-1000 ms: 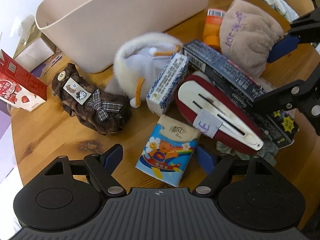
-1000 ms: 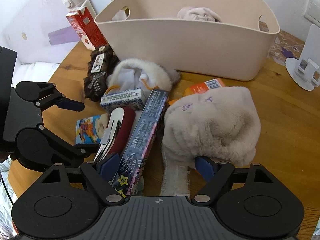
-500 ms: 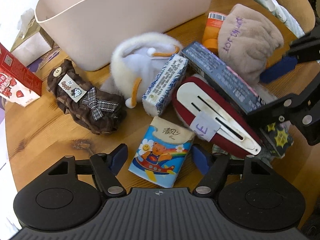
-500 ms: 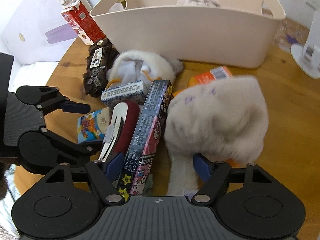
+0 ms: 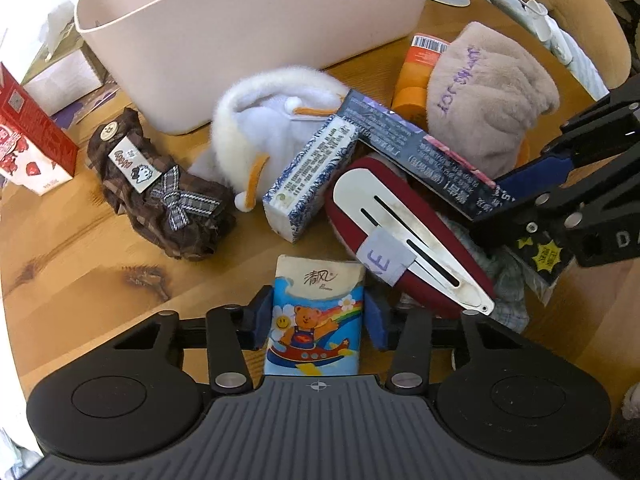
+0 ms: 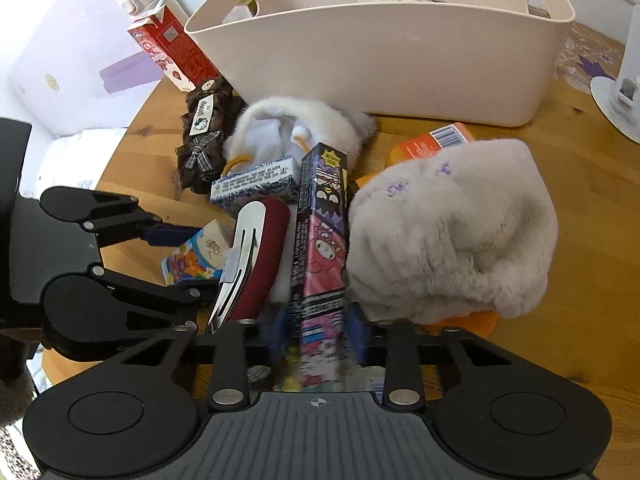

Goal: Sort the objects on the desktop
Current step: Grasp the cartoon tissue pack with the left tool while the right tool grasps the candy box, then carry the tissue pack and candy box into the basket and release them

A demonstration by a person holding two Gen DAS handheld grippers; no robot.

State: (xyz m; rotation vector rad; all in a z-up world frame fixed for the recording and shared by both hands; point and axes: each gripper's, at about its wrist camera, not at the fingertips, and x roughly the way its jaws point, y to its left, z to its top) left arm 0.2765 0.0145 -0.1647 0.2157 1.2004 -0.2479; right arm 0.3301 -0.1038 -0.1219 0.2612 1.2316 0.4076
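Long box's (image 6: pixel 320 248) near end blurred between right claw (image 6: pixel 318 332)

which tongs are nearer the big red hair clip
Left, narrowly. The left tongs have just been closing on the bear tissue pack right beside the red hair clip; the right tongs grip the long cartoon box on its other side.

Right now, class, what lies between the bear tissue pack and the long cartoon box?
The big red hair clip lies between the tissue pack and the cartoon box, with its metal side up. The right wrist view shows it best.
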